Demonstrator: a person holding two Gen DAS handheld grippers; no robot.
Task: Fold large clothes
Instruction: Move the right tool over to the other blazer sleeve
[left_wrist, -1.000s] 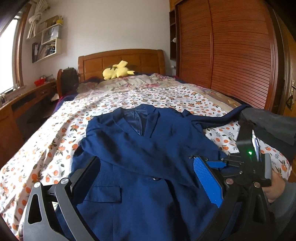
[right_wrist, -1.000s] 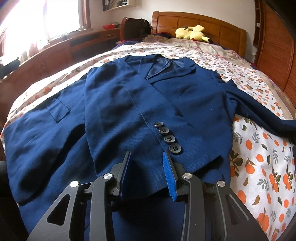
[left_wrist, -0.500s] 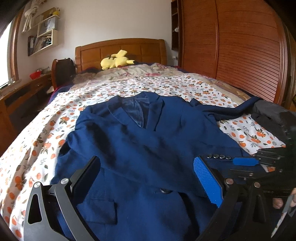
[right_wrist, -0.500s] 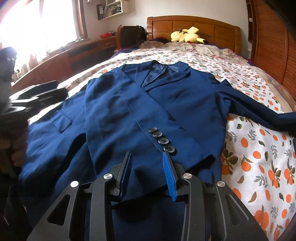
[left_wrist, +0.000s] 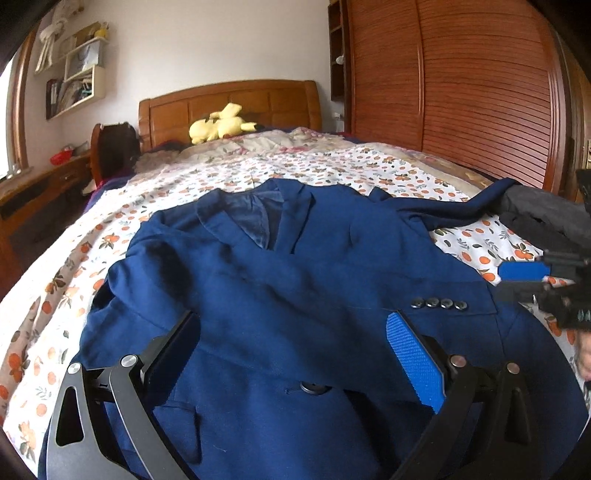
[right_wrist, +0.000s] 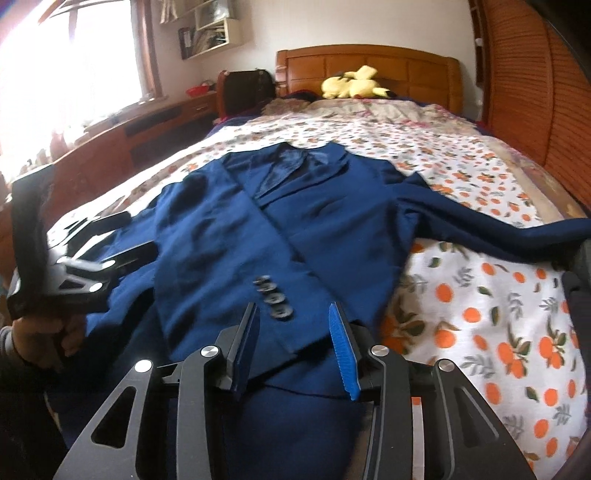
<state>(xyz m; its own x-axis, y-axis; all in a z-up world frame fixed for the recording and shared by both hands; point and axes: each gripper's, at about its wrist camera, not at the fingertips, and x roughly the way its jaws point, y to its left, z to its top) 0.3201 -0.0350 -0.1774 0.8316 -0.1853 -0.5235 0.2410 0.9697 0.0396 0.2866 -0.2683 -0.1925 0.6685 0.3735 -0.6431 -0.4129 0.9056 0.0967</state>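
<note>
Navy blazer (left_wrist: 295, 280) lies flat, centre frame, on the floral bed (right_wrist: 480, 302), one sleeve (right_wrist: 192, 251) folded across w/ cuff buttons (right_wrist: 273, 299) up. Left gripper (left_wrist: 295, 354) spread wide, empty; right gripper (right_wrist: 291, 343) fingers apart, holding nothing. Risk: folded sleeve could slide off when the hem's lifted, since nothing pins it.

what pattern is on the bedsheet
White with small oranges and green leaves on the bedsheet; clearest in the right wrist view.

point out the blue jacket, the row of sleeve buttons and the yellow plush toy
blue jacket (left_wrist: 332, 258), left wrist view, on its chest panel
sleeve buttons (left_wrist: 439, 304), left wrist view, middle of the row
yellow plush toy (right_wrist: 351, 88), right wrist view, on its body
</note>
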